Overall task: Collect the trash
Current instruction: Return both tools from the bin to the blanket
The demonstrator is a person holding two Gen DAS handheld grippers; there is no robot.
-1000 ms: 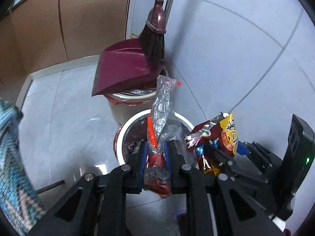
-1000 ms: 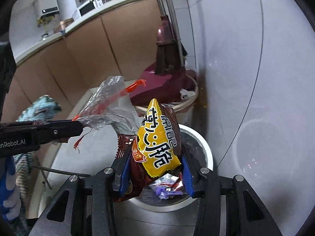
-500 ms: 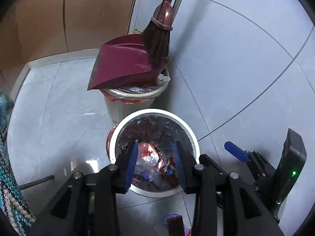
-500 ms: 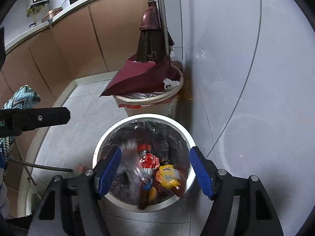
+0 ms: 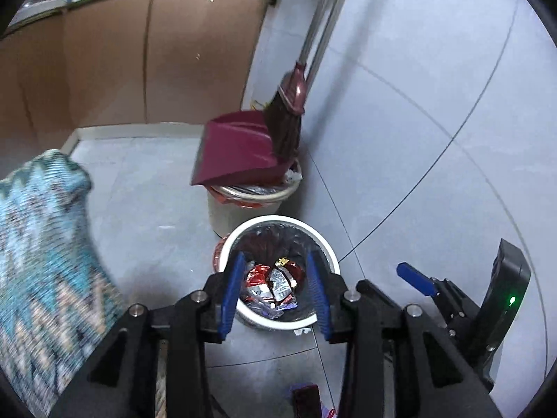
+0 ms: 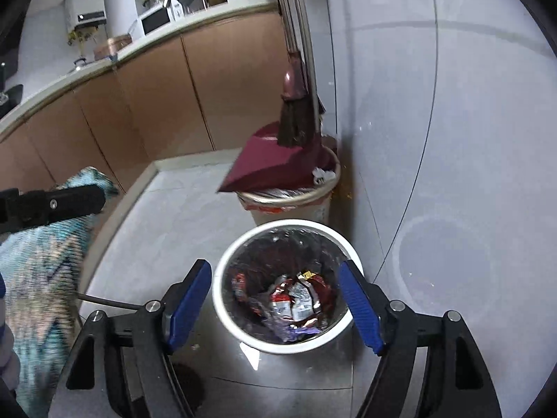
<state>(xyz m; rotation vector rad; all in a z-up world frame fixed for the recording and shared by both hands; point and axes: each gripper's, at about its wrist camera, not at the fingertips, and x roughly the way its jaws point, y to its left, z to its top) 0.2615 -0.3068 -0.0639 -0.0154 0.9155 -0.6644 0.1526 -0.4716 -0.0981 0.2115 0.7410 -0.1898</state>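
Left gripper (image 5: 276, 292) and right gripper (image 6: 275, 303) now hanging above white bin (image 6: 222, 299), jaws spread wide, nothing between pads; a second ago each was clamping a wrapper. Release done: this deposit step judged complete. Snack wrappers (image 6: 296, 299) lying crumpled at bin bottom, red, silver, yellow foil against dark liner. Dark scrap (image 5: 306, 395) lying on floor under left gripper, possibly trash remaining. Beyond: second bin (image 5: 250, 205) carrying maroon dustpan (image 5: 236, 149), broom (image 5: 287, 122) leaning on wall.
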